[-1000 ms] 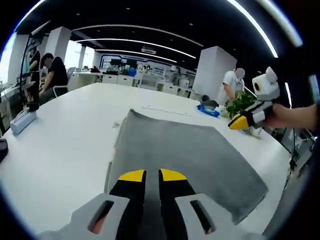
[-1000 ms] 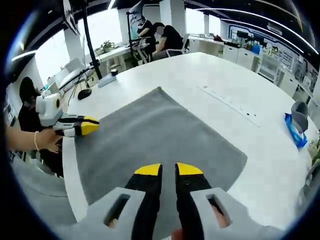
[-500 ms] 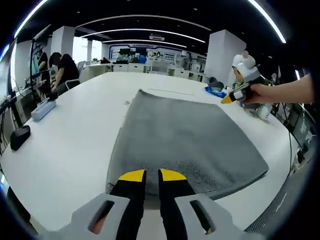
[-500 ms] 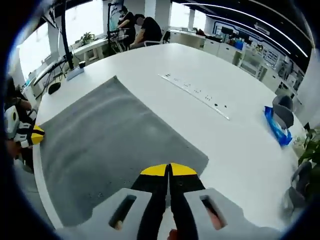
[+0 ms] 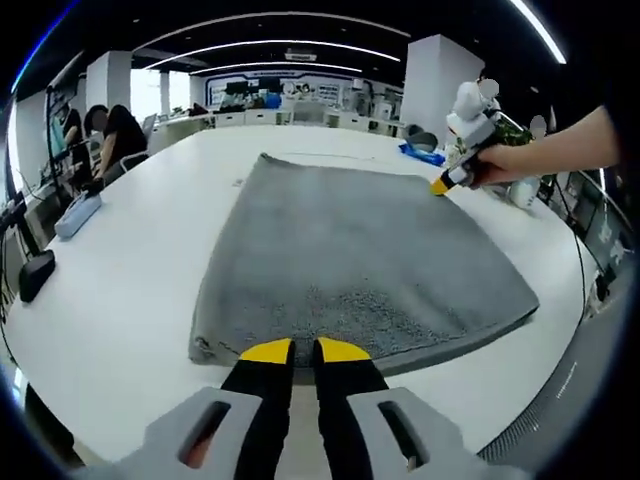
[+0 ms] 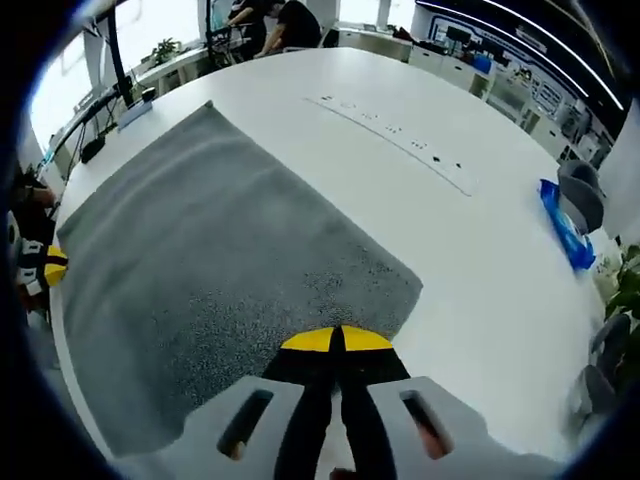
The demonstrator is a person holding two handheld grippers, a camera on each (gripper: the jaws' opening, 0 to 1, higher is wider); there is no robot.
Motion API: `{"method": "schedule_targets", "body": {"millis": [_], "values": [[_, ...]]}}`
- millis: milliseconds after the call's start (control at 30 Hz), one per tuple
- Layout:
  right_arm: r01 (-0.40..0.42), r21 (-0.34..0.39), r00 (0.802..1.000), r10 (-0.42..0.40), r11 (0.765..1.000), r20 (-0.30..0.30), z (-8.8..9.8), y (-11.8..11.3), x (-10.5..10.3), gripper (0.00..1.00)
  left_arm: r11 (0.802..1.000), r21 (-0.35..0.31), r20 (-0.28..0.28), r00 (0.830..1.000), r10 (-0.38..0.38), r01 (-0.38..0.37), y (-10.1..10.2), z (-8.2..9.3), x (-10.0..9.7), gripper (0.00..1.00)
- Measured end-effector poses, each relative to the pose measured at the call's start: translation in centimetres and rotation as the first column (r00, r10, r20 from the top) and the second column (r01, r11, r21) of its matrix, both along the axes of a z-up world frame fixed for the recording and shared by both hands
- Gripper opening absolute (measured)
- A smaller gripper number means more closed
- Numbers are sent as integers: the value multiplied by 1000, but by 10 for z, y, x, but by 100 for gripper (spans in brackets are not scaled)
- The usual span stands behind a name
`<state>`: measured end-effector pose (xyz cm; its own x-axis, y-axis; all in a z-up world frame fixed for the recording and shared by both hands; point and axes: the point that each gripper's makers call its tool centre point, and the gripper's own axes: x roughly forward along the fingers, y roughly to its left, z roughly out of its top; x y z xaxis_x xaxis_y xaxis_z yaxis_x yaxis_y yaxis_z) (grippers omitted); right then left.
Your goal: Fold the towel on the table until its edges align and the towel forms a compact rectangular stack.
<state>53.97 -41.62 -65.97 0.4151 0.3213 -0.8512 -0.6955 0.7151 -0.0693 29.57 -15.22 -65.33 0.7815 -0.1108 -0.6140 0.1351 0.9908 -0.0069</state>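
Gripping seems under way: left gripper (image 5: 293, 349), jaws nearly closed, and right gripper (image 6: 340, 339), jaws closed, each meet towel (image 5: 360, 260) edges just ahead, so lifting likely follows.

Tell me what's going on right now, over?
Left claw slightly open at the flat grey terry towel's near edge. Right claw shut over its side edge. Nothing lying on the towel.
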Motion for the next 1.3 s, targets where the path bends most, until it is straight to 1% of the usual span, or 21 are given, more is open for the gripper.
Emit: {"method": "schedule_targets", "body": {"millis": [33,67,133,167,267,367,467,533,567,700,800,900,967,1133,1267,1300], "values": [[-10,0,1000,10,1000,0,0,0,0,0,999,34,-5,1000,-14,14,2,0,0,5],[-13,3,1000,13,1000,-2,0,-1,0,0,998,60,-23,999,-36,37,2,-1,1,3],[-5,7,1000,5,1000,-10,0,-1,-1,0,999,42,-69,997,-26,29,1,-1,3,2],[9,6,1000,-9,1000,-18,1,0,-1,0,999,39,-82,996,-24,28,1,-1,3,2],[27,4,999,-26,1000,-22,1,-1,-2,0,998,43,-107,993,-43,48,2,-2,4,2],[36,4,999,-36,999,-31,1,-3,-5,0,999,12,-124,992,-37,39,3,-1,3,2],[51,16,998,-50,999,-49,1,-9,-7,0,998,24,-150,987,-54,58,1,-2,3,2],[60,34,997,-58,998,-56,1,-13,-9,0,994,55,-177,981,-85,96,-1,-3,3,1],[73,35,995,-70,997,-70,0,-18,-10,0,993,57,-182,979,-90,102,-3,-3,4,1],[80,5,993,-79,997,-90,-1,-34,-17,0,988,54,-213,968,-130,144,-10,-3,7,1],[117,6,988,-116,993,-99,-2,-49,-23,0,976,76,-248,952,-178,202,-18,-4,9,1],[145,-3,985,-145,989,-91,-2,-61,-32,0,972,75,-258,945,-198,224,-22,-5,11,1],[149,-18,985,-150,989,-84,-2,-68,-38,0,966,77,-262,940,-217,245,-25,-5,12,1],[172,-47,980,-175,984,-92,-3,-84,-51,0,955,81,-268,929,-255,285,-31,-5,14,2],[191,-55,977,-196,980,-86,-3,-93,-59,0,947,81,-280,919,-278,311,-35,-5,17,2],[194,-61,976,-199,979,-86,-3,-95,-61,0,944,80,-289,914,-285,320,-36,-5,18,2]]}}
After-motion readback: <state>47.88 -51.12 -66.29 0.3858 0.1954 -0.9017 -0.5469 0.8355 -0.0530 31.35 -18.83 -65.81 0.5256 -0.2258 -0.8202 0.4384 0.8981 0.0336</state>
